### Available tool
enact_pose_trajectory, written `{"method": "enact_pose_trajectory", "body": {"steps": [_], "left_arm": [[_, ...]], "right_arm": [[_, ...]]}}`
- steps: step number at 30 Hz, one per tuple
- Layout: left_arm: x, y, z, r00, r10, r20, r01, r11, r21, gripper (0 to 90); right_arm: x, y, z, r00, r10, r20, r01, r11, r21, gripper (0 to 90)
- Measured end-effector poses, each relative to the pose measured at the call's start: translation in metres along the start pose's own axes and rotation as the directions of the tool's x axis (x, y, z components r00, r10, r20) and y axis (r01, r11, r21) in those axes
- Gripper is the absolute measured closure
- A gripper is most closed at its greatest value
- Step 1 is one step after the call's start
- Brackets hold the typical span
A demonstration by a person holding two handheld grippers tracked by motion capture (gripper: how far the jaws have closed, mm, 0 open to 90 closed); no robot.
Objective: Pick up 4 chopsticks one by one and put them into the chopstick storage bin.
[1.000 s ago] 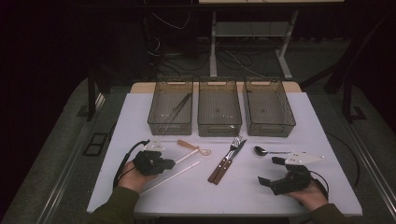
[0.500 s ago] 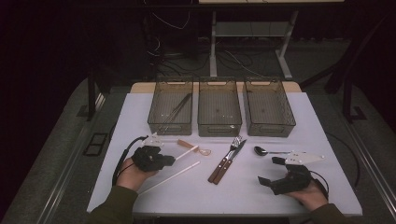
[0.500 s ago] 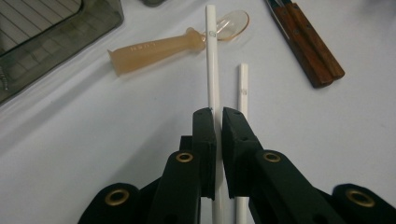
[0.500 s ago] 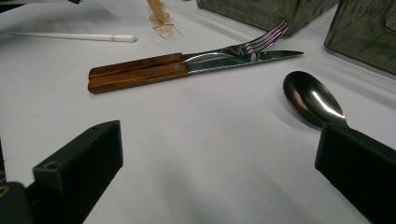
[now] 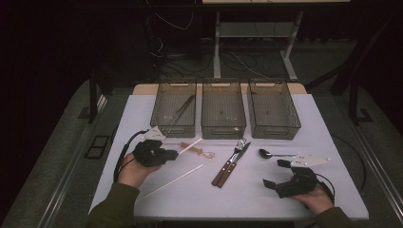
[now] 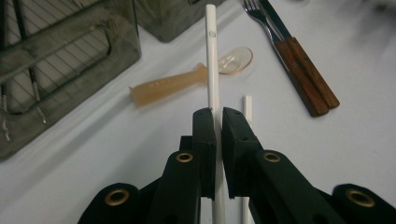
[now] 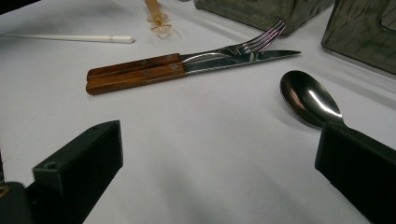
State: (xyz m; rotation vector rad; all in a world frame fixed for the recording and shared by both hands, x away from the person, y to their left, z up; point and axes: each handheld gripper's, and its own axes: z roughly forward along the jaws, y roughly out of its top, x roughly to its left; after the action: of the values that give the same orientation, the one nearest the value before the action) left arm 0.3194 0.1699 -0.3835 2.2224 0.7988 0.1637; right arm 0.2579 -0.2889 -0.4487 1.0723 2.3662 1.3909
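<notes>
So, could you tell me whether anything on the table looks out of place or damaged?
Nothing looks damaged or spilled. One white stick lies loose on the table, while its twin is clamped in the left gripper. The fork and knife lie neatly side by side, the spoon beside them.

The high view is looking forward and down over the tabletop (image 5: 285,190); both gripper views are skimming low, sharing the fork (image 6: 254,11) and knife (image 7: 224,63)

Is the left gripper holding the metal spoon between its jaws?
No, the left gripper is shut on a white chopstick; the metal spoon lies apart.
</notes>
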Motion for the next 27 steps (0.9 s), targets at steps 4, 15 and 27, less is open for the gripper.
{"method": "enact_pose_trajectory", "body": {"steps": [4, 15, 27], "left_arm": [[0.005, 0.007, 0.0, 0.9999, 0.009, -0.007, -0.009, 1.0, -0.001, 84.2], [0.015, 0.03, 0.005, 0.9996, -0.006, -0.028, 0.006, 0.9998, -0.02, 84.2], [0.032, 0.061, 0.007, 0.9985, -0.02, -0.05, 0.018, 0.9992, -0.036, 84.2]], "right_arm": [[0.0, 0.0, 0.0, 1.0, -0.002, 0.001, 0.002, 1.0, 0.0, 1.1], [0.0, 0.0, -0.001, 1.0, 0.004, -0.002, -0.004, 1.0, -0.001, 1.1], [0.0, 0.0, -0.001, 1.0, 0.001, -0.003, -0.001, 1.0, -0.005, 1.1]]}}
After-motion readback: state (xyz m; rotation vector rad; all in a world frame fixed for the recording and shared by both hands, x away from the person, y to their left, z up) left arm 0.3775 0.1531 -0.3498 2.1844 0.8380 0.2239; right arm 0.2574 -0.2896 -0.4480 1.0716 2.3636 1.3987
